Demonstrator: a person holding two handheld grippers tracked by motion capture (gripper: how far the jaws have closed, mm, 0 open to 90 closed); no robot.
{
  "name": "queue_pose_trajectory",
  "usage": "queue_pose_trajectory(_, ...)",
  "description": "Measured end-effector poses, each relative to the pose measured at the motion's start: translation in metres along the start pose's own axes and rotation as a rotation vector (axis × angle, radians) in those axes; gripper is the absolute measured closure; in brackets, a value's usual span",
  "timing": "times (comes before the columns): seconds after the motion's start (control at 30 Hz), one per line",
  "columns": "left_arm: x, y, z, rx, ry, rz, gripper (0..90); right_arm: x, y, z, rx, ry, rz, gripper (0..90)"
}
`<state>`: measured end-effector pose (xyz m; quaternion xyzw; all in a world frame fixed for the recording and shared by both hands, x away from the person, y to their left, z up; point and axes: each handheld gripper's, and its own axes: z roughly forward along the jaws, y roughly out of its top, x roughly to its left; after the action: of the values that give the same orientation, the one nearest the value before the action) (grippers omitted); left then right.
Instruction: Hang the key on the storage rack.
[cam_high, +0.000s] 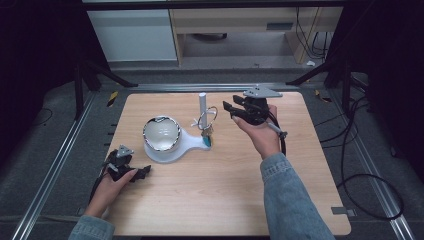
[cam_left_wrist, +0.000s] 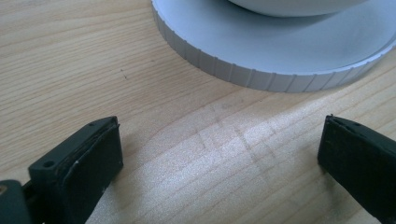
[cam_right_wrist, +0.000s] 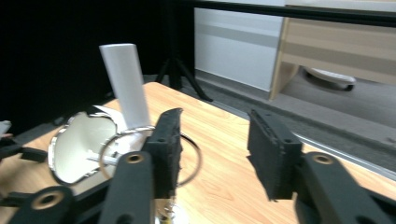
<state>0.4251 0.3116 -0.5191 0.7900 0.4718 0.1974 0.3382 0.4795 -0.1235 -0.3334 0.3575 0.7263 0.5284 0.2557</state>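
The bench (cam_high: 210, 200) carries a white stand (cam_high: 172, 147) with a round base, a bowl-like mirror and an upright post (cam_high: 203, 107). A metal key ring (cam_high: 207, 119) hangs on that post, so the hanging looks done. Right gripper (cam_high: 231, 111), just beside the post, stands half open and empty. Left gripper (cam_high: 142, 172), near the stand's base, rests wide open and empty.

From my high view the table (cam_high: 215, 200) is evenly lit from overhead while everything around it falls off into near black, and the whole picture is soft and a bit grainy. My left gripper view is sharp on the wood grain, with soft shadows under the jaws. My right gripper view is blurred, the post (cam_right_wrist: 126, 84) glaring white against darkness.
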Motion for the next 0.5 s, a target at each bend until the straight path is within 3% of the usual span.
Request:
queue_pose_trajectory(0.07, 0.0, 0.0, 0.0, 0.0, 0.0, 0.0, 0.0, -0.003, -0.002, -0.002, 0.005, -0.032, -0.003, 40.3)
queue_pose_trajectory(0.5, 0.0, 0.0, 0.0, 0.0, -0.001, 0.0, 0.0, -0.017, -0.013, -0.014, 0.048, -0.106, -0.004, 18.6)
